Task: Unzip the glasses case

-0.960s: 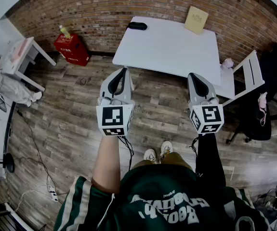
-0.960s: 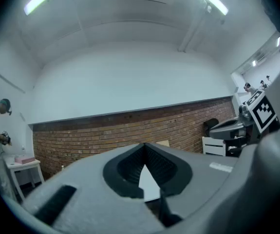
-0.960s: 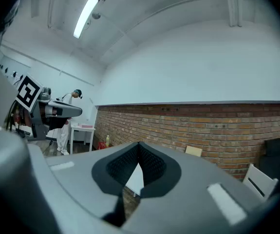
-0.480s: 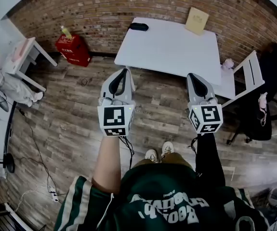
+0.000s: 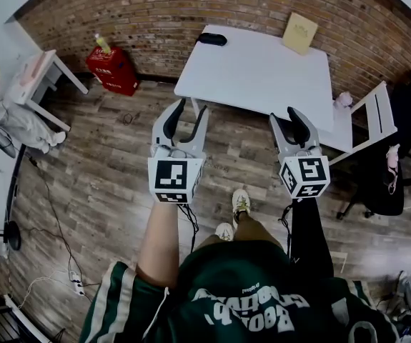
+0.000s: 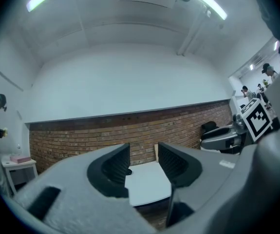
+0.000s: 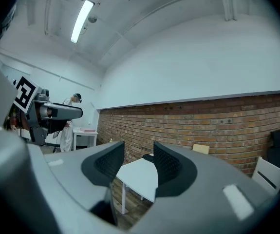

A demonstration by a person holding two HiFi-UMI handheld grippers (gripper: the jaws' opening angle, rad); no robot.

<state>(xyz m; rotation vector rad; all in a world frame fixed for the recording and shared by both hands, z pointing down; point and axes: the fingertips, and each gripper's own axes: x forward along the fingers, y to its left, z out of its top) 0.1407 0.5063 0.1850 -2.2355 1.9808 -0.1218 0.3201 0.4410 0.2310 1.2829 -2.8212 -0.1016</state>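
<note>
Fingers on left gripper [image 5: 191, 108] and right gripper [image 5: 284, 114] have just opened, empty, while glasses case [image 5: 211, 39] lies at bench's [image 5: 262, 73] 11 o'clock corner.

White table [image 5: 262, 77], tan box [image 5: 300, 33] on it; red crate [image 5: 112, 68], brick wall [image 5: 155, 9]

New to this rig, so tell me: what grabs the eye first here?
The left claw and right claw hang level over the wooden floor, jaws just opened, nothing between them. A white table stands by the brick wall, a dark glasses case on its far left corner.
</note>
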